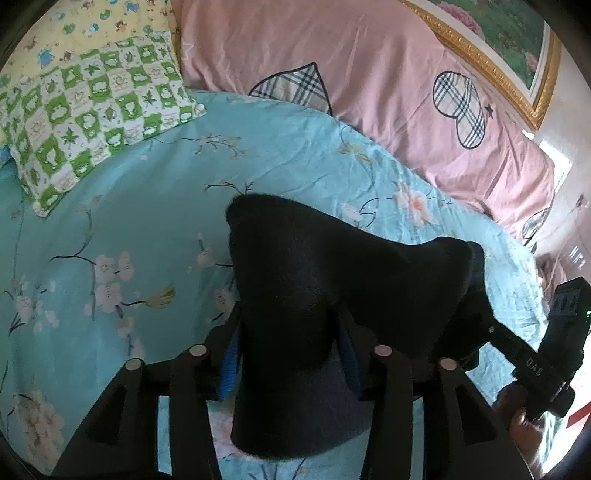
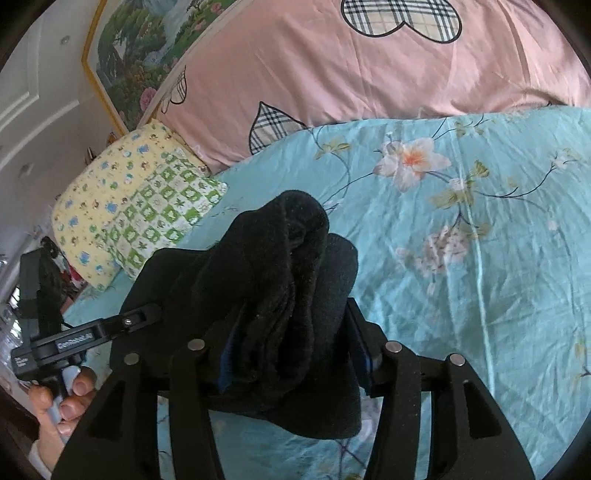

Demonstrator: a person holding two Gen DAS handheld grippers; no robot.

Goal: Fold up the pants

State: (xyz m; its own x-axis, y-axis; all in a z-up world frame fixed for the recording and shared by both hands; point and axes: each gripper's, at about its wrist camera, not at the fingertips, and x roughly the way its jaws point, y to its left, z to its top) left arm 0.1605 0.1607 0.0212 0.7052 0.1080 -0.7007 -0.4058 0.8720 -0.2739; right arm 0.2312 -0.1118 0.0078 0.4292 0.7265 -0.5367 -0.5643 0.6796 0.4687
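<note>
The black pants (image 1: 314, 280) hang bunched between both grippers above the teal floral bedsheet (image 1: 129, 206). My left gripper (image 1: 291, 354) is shut on one part of the pants, with cloth draped over and below its fingers. My right gripper (image 2: 291, 343) is shut on a thick bunched fold of the pants (image 2: 291, 266). The right gripper shows at the right edge of the left wrist view (image 1: 476, 332), gripping the far end of the cloth. The left gripper shows at the left in the right wrist view (image 2: 147, 314), held by a hand (image 2: 70, 398).
A green checked pillow (image 1: 92, 114) and a yellow patterned pillow (image 1: 99, 26) lie at the head of the bed. A pink quilt with plaid hearts (image 1: 351, 74) is piled along the far side. A gold-framed picture (image 1: 509, 48) hangs on the wall.
</note>
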